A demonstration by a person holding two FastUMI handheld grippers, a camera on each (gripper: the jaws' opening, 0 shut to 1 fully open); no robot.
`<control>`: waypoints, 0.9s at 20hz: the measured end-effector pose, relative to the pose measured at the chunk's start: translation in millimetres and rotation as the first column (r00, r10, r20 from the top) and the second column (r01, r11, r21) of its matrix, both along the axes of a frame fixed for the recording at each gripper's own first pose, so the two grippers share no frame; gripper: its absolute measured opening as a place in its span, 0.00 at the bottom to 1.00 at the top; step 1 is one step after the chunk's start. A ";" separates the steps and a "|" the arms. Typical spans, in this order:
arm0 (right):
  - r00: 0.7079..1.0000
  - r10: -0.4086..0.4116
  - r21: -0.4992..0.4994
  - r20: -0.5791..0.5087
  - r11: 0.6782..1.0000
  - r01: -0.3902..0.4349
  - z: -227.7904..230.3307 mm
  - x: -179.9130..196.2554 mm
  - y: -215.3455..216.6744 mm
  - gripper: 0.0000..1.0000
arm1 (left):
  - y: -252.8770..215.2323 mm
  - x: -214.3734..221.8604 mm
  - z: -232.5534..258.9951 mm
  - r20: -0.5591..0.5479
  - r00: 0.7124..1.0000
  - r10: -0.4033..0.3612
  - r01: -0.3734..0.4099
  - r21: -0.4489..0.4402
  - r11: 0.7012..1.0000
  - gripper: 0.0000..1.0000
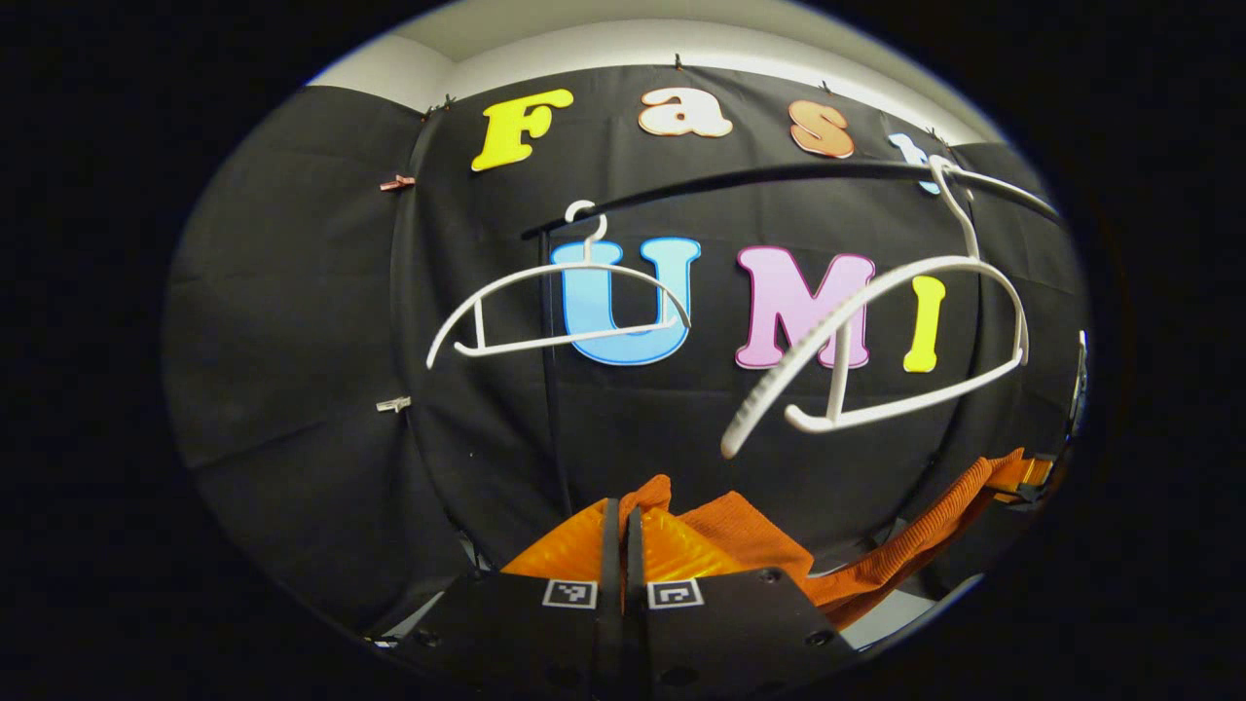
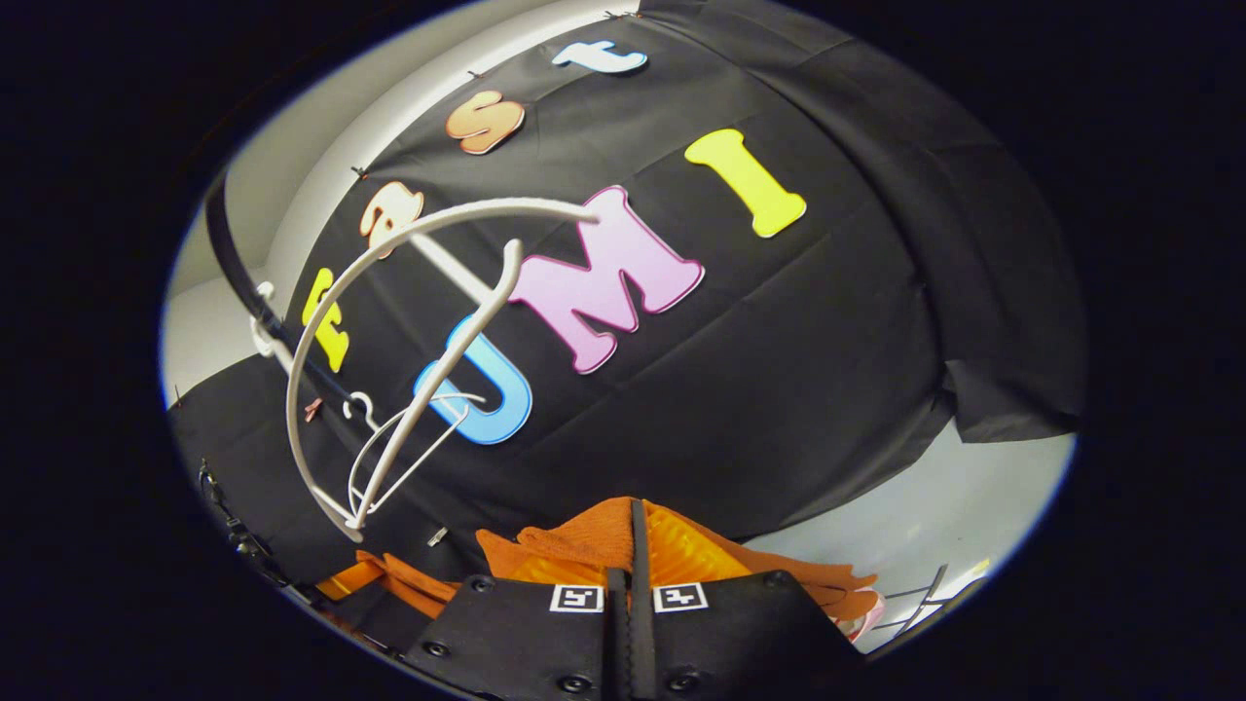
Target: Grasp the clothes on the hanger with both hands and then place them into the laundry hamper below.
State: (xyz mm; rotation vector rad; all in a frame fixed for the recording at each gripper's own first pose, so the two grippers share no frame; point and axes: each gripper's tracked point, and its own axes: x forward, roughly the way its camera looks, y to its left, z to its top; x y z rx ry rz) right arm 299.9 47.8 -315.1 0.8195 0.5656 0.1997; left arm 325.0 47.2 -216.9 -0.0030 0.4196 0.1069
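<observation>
An orange knitted garment (image 1: 750,540) is bunched between the fingers of my left gripper (image 1: 620,545), which is shut on it. A strip of the cloth stretches right and slightly upward across the left gripper view. In the right gripper view my right gripper (image 2: 633,555) is shut on another fold of the same orange garment (image 2: 574,545), and the cloth trails off to the lower left. Two bare white hangers (image 1: 545,344) (image 1: 827,331) hang from a black rod (image 1: 779,175) above the garment. The nearer hanger (image 2: 438,216) looks tilted.
The black cloth wall stands close behind the hangers. The rod (image 2: 238,282) runs up the left of the right gripper view, with a smaller hanger (image 2: 362,407) behind the near one. A pale floor (image 2: 934,516) shows at lower right with thin wire bars (image 2: 925,589).
</observation>
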 end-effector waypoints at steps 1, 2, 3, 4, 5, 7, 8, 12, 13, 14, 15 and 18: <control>0.999 0.031 0.007 0.014 0.999 -0.032 4.8 -4.9 11.3 0.04 | -7.0 -3.2 -6.5 -0.009 1.000 -0.018 0.018 -0.010 1.000 0.04; 0.998 0.061 0.017 0.027 0.998 -0.062 10.2 -10.3 21.8 0.04 | -14.6 -6.1 -9.5 -0.011 0.999 -0.036 0.036 -0.022 0.999 0.05; 0.996 0.083 0.030 0.040 0.996 -0.084 15.8 -17.2 31.2 0.04 | -23.1 -8.9 -11.5 -0.012 0.998 -0.057 0.057 -0.036 0.998 0.05; 0.994 0.100 0.043 0.053 0.994 -0.102 22.6 -21.1 39.2 0.04 | -34.1 -10.7 -10.7 -0.007 0.997 -0.081 0.081 -0.050 0.995 0.05; 0.991 0.116 0.051 0.067 0.992 -0.120 29.0 -24.3 46.2 0.08 | -45.4 -11.9 -9.1 0.000 0.994 -0.106 0.106 -0.065 0.992 0.05; 0.985 0.147 0.056 0.092 0.987 -0.153 40.4 -28.6 58.6 0.04 | -67.7 -13.5 -5.0 0.008 0.988 -0.152 0.152 -0.103 0.983 0.04; 0.983 0.155 0.060 0.101 0.985 -0.162 46.0 -28.6 62.1 0.04 | -77.9 -13.3 -1.2 0.013 0.985 -0.170 0.170 -0.126 0.977 0.05; 0.977 0.172 0.077 0.125 0.980 -0.183 60.6 -32.2 73.4 0.04 | -113.5 -12.3 22.9 0.057 0.973 -0.224 0.231 -0.212 0.950 0.04; 0.975 0.180 0.077 0.131 0.978 -0.192 62.1 -33.9 75.5 0.04 | -122.4 -12.7 28.6 0.070 0.968 -0.243 0.252 -0.224 0.941 0.05; 0.973 0.187 0.067 0.133 0.978 -0.197 60.4 -34.4 76.0 0.08 | -128.3 -12.0 29.9 0.077 0.963 -0.259 0.269 -0.223 0.937 0.04; 0.974 0.192 0.052 0.124 0.979 -0.199 52.8 -38.1 75.2 0.04 | -134.1 -12.9 24.7 0.068 0.959 -0.277 0.285 -0.218 0.933 0.05; 0.979 0.200 0.002 0.048 0.980 -0.200 12.4 -45.7 67.9 0.04 | -148.5 -18.2 -13.9 0.013 0.947 -0.321 0.316 -0.209 0.925 0.05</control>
